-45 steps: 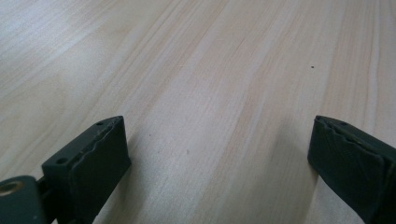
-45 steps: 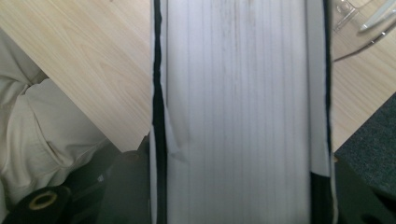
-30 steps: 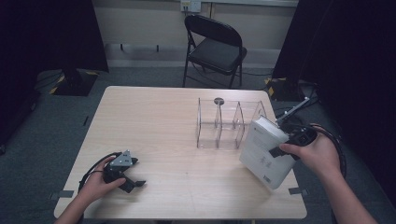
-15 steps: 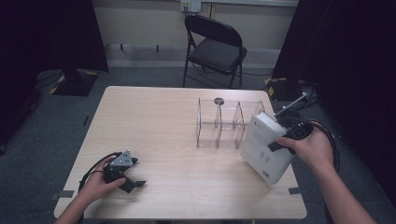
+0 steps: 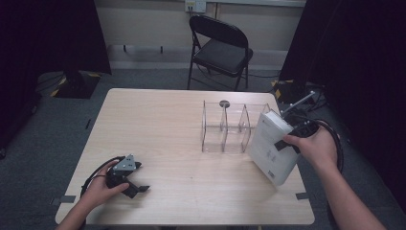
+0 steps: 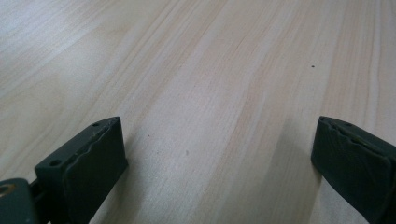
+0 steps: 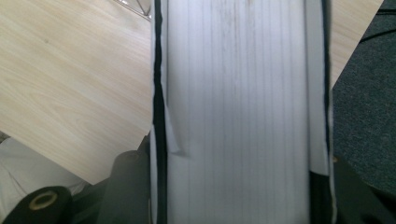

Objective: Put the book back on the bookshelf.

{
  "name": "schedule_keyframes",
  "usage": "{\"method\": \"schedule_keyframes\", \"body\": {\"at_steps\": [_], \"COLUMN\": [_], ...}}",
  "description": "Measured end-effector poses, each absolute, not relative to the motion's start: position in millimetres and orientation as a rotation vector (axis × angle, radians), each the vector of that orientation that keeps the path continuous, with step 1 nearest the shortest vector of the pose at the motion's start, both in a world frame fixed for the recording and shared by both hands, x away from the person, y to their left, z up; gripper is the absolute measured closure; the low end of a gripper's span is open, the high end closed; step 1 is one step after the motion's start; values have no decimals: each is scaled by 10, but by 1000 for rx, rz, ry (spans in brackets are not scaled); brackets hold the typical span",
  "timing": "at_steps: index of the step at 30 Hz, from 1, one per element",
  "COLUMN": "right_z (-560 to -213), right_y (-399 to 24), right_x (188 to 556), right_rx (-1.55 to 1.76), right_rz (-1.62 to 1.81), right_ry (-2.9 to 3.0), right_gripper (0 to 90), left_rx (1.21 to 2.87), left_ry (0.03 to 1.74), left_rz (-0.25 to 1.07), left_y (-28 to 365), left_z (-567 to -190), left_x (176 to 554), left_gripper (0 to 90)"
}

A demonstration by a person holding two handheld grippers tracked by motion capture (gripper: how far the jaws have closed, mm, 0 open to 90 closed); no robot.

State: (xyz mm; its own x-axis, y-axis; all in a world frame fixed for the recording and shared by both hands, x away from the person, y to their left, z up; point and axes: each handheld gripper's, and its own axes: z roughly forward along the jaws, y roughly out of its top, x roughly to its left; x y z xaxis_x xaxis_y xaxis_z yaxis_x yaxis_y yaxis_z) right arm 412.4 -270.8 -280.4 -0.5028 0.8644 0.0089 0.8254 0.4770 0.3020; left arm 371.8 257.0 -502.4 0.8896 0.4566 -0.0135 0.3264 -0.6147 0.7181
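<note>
A thick white book [image 5: 272, 147] stands tilted at the table's right side, just right of a clear divided rack [image 5: 226, 127]. My right gripper [image 5: 282, 143] is shut on it, one jaw on each cover. In the right gripper view the book's page edge [image 7: 238, 107] runs up between the two black jaws. My left gripper [image 5: 136, 189] rests near the table's front left corner, held by a hand. Its jaws stand wide open over bare wood [image 6: 219, 116], with nothing between them.
The wooden table [image 5: 158, 124] has its right edge close under the book. A small dark round object [image 5: 224, 103] sits at the rack's far side. A black folding chair [image 5: 220, 50] stands beyond the table. Cables lie on the floor at the right.
The book has tipped more upright and shifted slightly toward the rack with my right gripper. The left gripper has stayed put.
</note>
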Motion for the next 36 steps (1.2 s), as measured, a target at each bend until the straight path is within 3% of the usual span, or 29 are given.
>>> {"method": "schedule_keyframes", "body": {"at_steps": [36], "right_z": [-2844], "right_y": [-2599], "right_x": [4526], "right_rx": [1691], "right_rz": [387], "right_ry": [2403], "right_gripper": [526], "left_rx": [2289], "left_ry": [554], "left_rz": [215], "left_y": [2561], "left_z": [-5025], "left_x": [3720], "left_gripper": [9]}}
